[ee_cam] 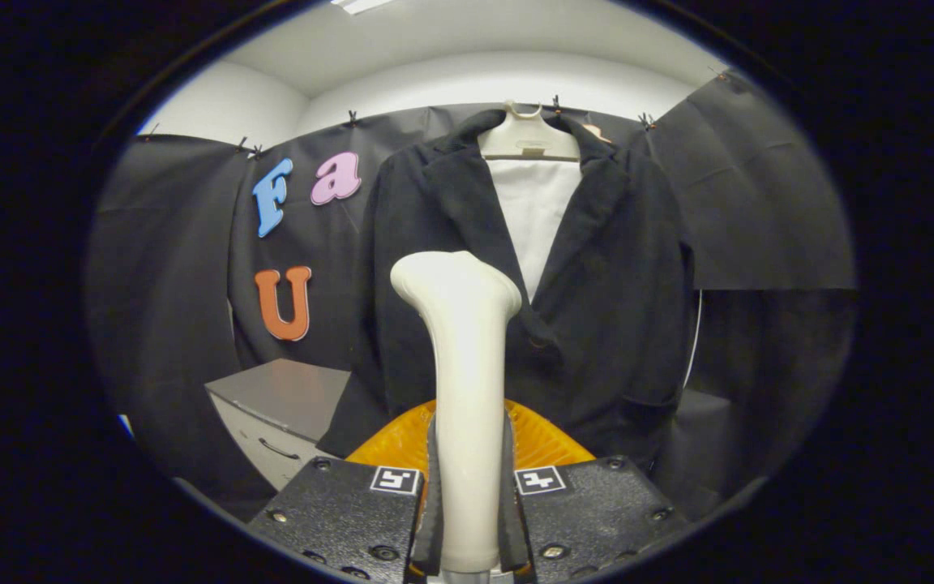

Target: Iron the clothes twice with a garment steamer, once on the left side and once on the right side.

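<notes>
Gripper view: the gripper (467,519) is clenched on the handle of the garment steamer (460,389), with one finger pressing on each side of the pale handle. The steamer stands upright between the fingers, and its broader head bends a little to the left at the top, well above the fingertips. Its head sits in front of the lower chest of a dark jacket (605,284), though whether it touches the cloth cannot be told.

The jacket hangs on a pale hanger (529,134) hooked over the top edge of the booth's black cloth wall (167,268). It is open at the front, and a white lining (533,215) shows between its lapels. Both jacket fronts hang straight down, the left one partly covered by the steamer.

Just behind the fingers, below the jacket's hem, an orange ribbed object (544,442) shows on either side of the handle; what it is cannot be told. To the left of the jacket's lower edge stands a grey cabinet (284,405) with a drawer handle on its front. Above the cloth wall a white wall (483,81) and ceiling are lit.
</notes>
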`<action>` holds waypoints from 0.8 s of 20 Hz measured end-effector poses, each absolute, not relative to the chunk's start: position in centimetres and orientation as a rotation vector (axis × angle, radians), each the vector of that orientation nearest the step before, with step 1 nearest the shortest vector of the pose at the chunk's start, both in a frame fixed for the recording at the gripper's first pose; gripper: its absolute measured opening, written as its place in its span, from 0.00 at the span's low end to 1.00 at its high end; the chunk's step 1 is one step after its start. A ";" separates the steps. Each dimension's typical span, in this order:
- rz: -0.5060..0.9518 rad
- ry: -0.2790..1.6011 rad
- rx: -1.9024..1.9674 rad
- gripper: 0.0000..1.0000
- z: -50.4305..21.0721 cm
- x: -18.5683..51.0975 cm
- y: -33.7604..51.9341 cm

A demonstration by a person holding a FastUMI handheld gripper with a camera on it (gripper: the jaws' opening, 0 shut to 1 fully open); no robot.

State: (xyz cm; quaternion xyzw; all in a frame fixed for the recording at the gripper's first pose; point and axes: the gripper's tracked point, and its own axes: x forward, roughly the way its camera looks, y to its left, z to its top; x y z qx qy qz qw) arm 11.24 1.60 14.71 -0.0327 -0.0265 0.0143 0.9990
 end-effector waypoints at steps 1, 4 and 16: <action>0.028 -0.046 -0.067 0.29 14.1 11.2 1.4; 0.003 -0.016 -0.070 0.29 11.6 11.1 0.5; -0.029 0.181 -0.039 0.29 0.7 9.8 -0.9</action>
